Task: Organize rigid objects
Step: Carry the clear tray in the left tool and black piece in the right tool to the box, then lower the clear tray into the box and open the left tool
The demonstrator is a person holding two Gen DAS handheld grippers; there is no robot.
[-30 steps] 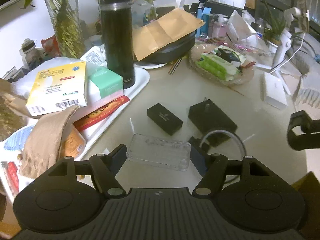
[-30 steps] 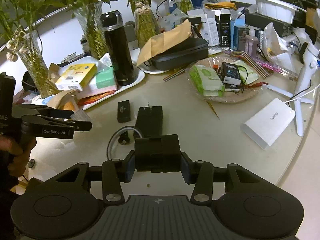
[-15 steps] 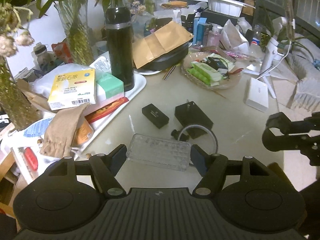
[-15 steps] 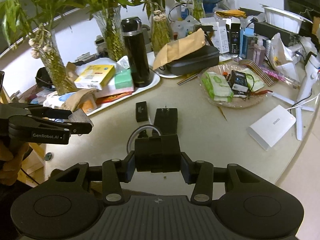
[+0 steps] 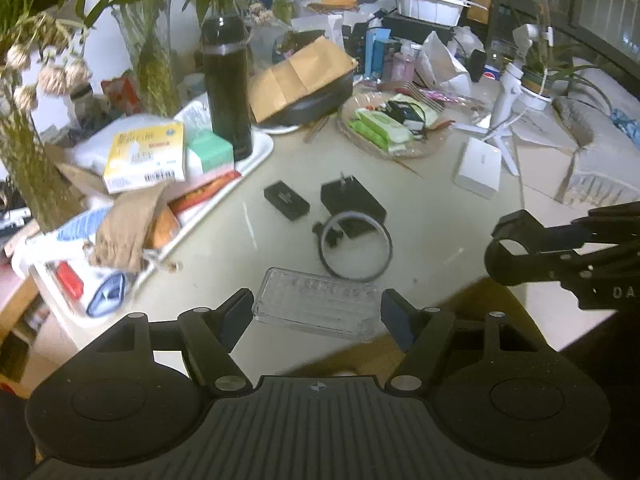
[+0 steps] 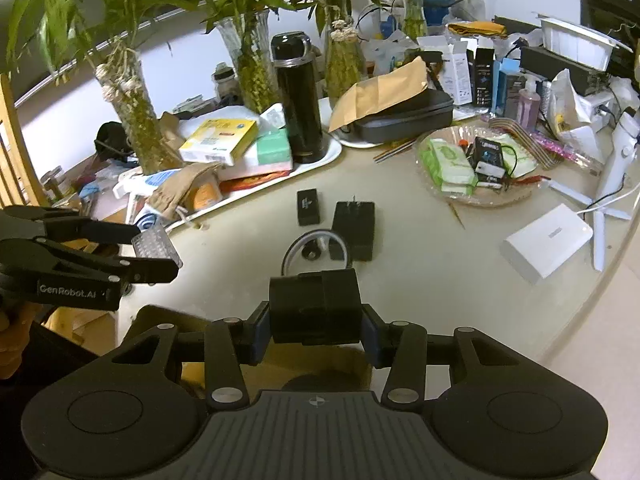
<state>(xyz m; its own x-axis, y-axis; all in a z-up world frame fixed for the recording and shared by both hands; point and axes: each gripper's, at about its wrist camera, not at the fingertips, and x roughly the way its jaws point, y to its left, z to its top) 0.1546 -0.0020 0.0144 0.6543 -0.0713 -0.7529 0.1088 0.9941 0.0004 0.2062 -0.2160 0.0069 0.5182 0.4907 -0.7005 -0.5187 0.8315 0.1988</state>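
Clear plastic, a flat case, is clamped by its short ends in the left gripper, lifted off the table. A black block is gripped by the right gripper likewise, presumably for sorting. Farther off, a charger is left lying.

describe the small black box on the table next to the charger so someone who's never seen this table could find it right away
Start at the tall black flask standing on the white tray. On the bare tabletop in front of the tray lie two black blocks side by side. The small black box is the narrower one nearer the tray, with a pale mark on top; its wider neighbour, the charger, has metal prongs.
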